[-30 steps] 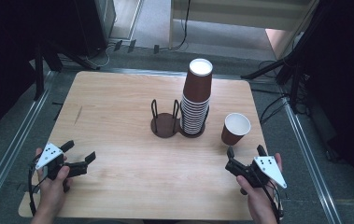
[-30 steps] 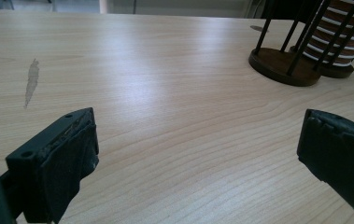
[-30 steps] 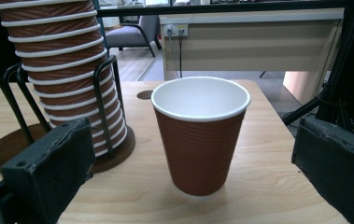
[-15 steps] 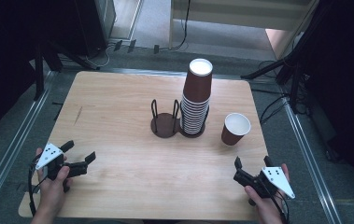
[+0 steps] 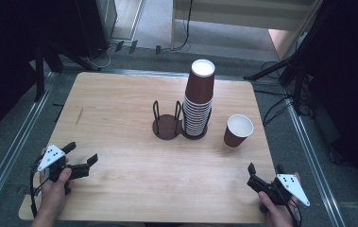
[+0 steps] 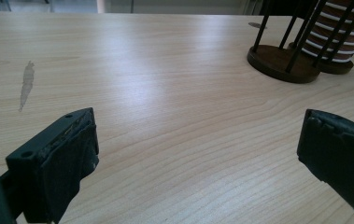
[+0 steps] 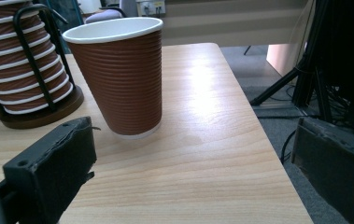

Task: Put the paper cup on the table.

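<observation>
Lower left of the high view: left hand-held gripper (image 5: 82, 160), released, jaws spread wide over bare table (image 5: 120, 118), holding nothing. In the left gripper view, same jaws far apart at the bottom corners, wood grain between them, a faint grey smear (image 6: 26, 84) at mid left.

Centre of the high view: dark holder (image 5: 167, 126) with two round bases and upright wire loops. Left base bare; right base bearing a tall stack (image 5: 199, 101) of brown cups with white rims, topmost cup well above the wires. Seen too at upper right in the left gripper view, well apart from those jaws.

Right of the stack, near but not touching: single cup (image 5: 238, 131), upright on the table, open mouth up, white inside, close to the right table edge.

Lower right of the high view: right hand-held gripper (image 5: 264, 173), released, jaws parted and holding nothing, well short of the cup, aimed toward it. In the right gripper view, cup (image 7: 118, 74) at upper centre-left, ribbed brown wall, standing beyond the left jaw; right jaw out past the table edge over grey floor (image 7: 277, 70). Stack at upper left there, behind black wire.
</observation>
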